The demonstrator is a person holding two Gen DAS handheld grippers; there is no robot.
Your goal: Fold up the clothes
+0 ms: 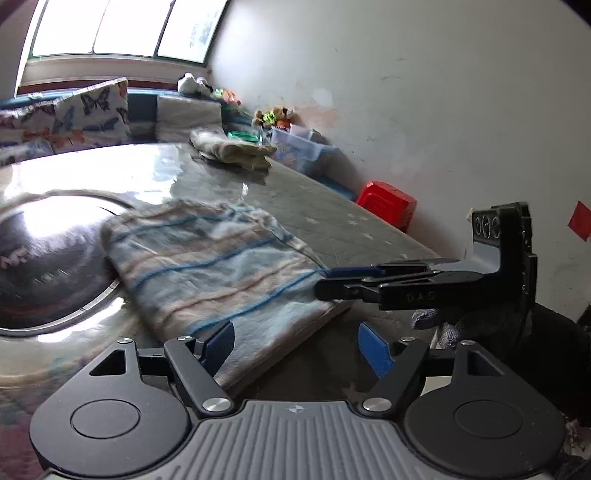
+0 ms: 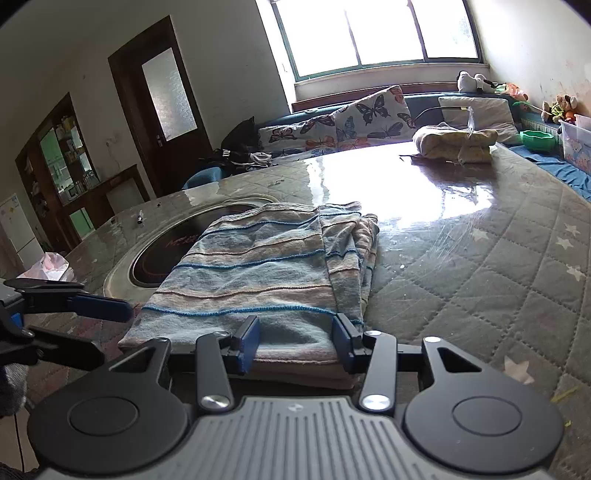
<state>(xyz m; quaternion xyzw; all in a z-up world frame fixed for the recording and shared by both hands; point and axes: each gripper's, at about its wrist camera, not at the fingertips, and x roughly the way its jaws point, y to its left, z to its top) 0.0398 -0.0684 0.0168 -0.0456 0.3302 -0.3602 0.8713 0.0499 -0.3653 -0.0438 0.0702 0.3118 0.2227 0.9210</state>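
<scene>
Two grippers hang over the near edge of the table. The right gripper [image 2: 295, 343] has its blue pads partly spread, one on each side of the near hem of the striped garment [image 2: 266, 266]. They stand above the cloth with nothing pinched. The left gripper [image 1: 297, 347] sits with its jaws spread wide, its left pad over the garment's near corner and the right pad out over the table edge, gripping nothing. In the left wrist view the right gripper comes in from the right, its finger tips at the garment's right edge.

The striped garment lies folded flat on the quilted table cover [image 2: 480, 277], its far left part overlapping the dark round inset [image 2: 173, 240] in the tabletop. Well apart, near the far edge, a second folded cloth [image 2: 454, 142] rests. Beyond it runs a bench with butterfly cushions [image 2: 369, 110] under the bright window [image 2: 376, 33].
</scene>
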